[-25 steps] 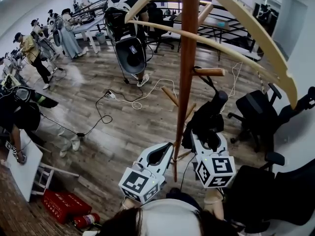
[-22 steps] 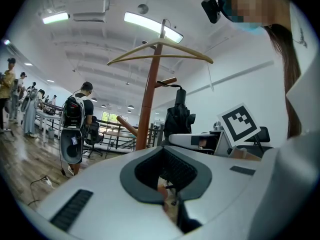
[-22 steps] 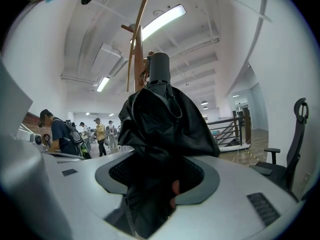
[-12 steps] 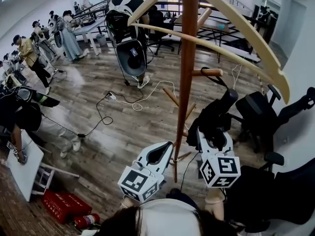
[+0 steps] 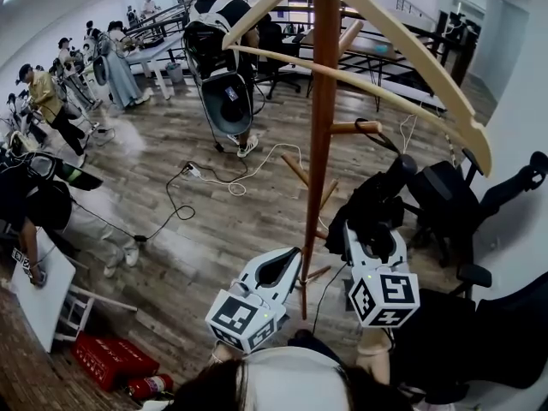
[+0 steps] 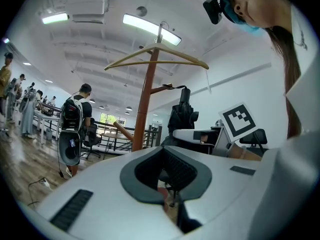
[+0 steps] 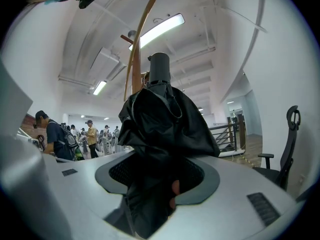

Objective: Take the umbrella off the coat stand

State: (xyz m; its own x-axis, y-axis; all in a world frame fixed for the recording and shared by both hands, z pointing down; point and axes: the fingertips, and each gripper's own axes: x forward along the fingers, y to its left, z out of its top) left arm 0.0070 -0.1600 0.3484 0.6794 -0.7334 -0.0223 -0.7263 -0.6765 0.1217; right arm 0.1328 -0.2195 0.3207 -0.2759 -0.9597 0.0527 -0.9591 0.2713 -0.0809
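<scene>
The wooden coat stand (image 5: pixel 321 127) rises in the middle of the head view, and its pole shows in the left gripper view as the coat stand (image 6: pixel 145 104). A black folded umbrella (image 5: pixel 368 208) hangs to its right, its strap (image 5: pixel 381 142) looped over a side peg (image 5: pixel 355 128). My right gripper (image 5: pixel 372 234) is shut on the umbrella's lower folds. The umbrella (image 7: pixel 160 129) fills the jaws of the right gripper (image 7: pixel 160 179). My left gripper (image 5: pixel 278 268) sits low beside the pole, open with nothing between the jaws of the left gripper (image 6: pixel 167 171). From there the umbrella (image 6: pixel 182 115) shows beyond the pole.
A large wooden hanger (image 5: pixel 402 67) hangs from the stand's top, over the umbrella. Black office chairs (image 5: pixel 454 199) stand close on the right by a white wall. A person with a backpack (image 5: pixel 218 50) stands behind the stand. Cables (image 5: pixel 184 199) cross the wooden floor; a red case (image 5: pixel 107 358) lies at lower left.
My right gripper has lifted the umbrella a little, up and to the right in the head view. The strap is still on the peg. The left gripper has stayed put.
</scene>
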